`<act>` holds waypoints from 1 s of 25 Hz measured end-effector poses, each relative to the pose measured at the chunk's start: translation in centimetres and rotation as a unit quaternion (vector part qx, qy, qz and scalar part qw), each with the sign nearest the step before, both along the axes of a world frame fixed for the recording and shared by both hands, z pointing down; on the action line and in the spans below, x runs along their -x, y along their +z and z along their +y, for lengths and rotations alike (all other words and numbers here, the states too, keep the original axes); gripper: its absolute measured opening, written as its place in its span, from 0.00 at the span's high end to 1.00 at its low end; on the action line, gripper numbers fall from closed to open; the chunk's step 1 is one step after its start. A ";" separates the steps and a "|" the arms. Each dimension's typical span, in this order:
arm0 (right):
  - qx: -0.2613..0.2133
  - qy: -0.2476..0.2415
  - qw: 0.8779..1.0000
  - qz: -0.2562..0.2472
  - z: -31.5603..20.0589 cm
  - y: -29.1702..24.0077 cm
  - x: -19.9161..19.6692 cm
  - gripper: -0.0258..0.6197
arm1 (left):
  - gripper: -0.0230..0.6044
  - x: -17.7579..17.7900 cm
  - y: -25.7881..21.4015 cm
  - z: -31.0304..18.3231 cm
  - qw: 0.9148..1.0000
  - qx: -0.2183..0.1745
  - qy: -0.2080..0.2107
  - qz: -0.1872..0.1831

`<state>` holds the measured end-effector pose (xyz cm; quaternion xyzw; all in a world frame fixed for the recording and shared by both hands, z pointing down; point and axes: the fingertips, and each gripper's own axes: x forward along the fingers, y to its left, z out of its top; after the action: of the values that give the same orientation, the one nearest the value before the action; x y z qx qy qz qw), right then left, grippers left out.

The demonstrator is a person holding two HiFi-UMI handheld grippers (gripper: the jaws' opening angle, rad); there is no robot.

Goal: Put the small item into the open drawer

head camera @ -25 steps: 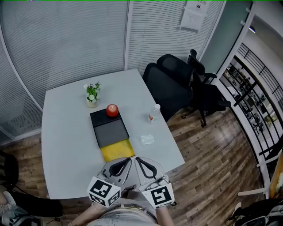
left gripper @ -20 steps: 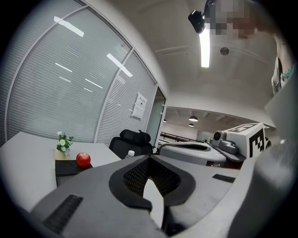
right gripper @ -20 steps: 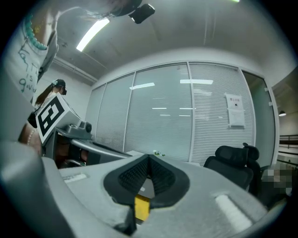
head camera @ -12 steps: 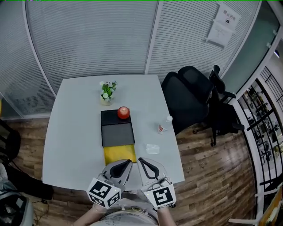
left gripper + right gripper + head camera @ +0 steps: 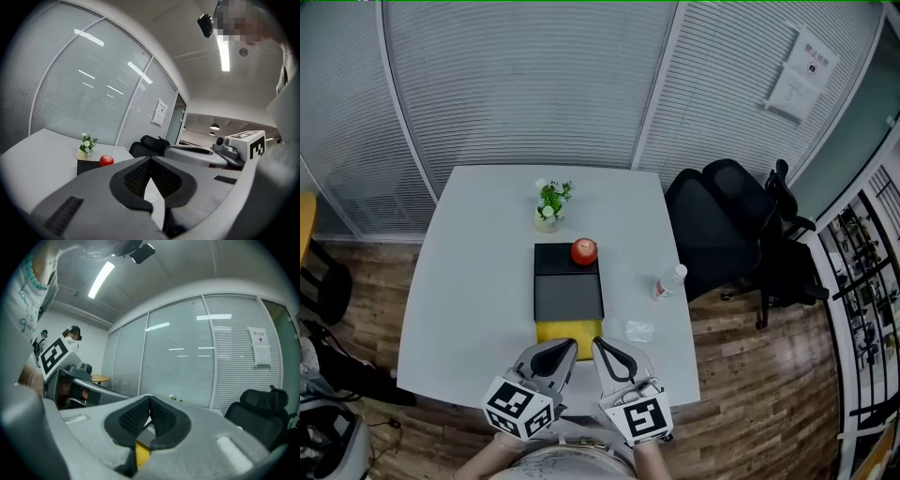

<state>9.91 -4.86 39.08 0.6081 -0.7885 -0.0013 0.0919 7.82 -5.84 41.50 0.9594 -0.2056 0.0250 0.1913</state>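
Nothing done yet: small clear crinkly packet [image 5: 638, 330] lies just R of open yellow drawer [image 5: 569, 328], untouched, w/ left gripper [image 5: 565, 345] & right gripper [image 5: 600, 343] both clenched on nothing.

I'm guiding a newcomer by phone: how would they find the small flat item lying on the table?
On the white table, look right of the black drawer unit, level with its open yellow drawer. The small pale packet lies flat there, nearer the person than the upright plastic bottle.
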 end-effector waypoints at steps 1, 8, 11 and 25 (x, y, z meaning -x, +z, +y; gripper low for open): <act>0.000 0.000 1.000 -0.001 -0.3 0.0 0.2 0.96 | 0.97 0.1 0.0 -0.3 1.000 -0.001 0.003 0.000; -0.002 -0.004 1.000 0.003 -3.2 0.3 2.4 0.96 | 0.97 2.0 0.4 -2.6 1.000 0.001 0.013 0.002; 0.004 -0.005 1.000 0.004 -4.2 0.8 3.7 0.96 | 0.97 3.4 0.9 -3.7 1.000 0.003 0.015 -0.001; 0.019 -0.024 0.999 0.010 -5.7 2.9 7.5 0.96 | 0.97 6.9 2.3 -5.5 1.000 0.002 0.013 -0.004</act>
<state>2.43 -10.55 42.00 0.5868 -0.8021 0.0055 0.1109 0.90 -11.31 43.80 0.9615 -0.1939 0.0317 0.1920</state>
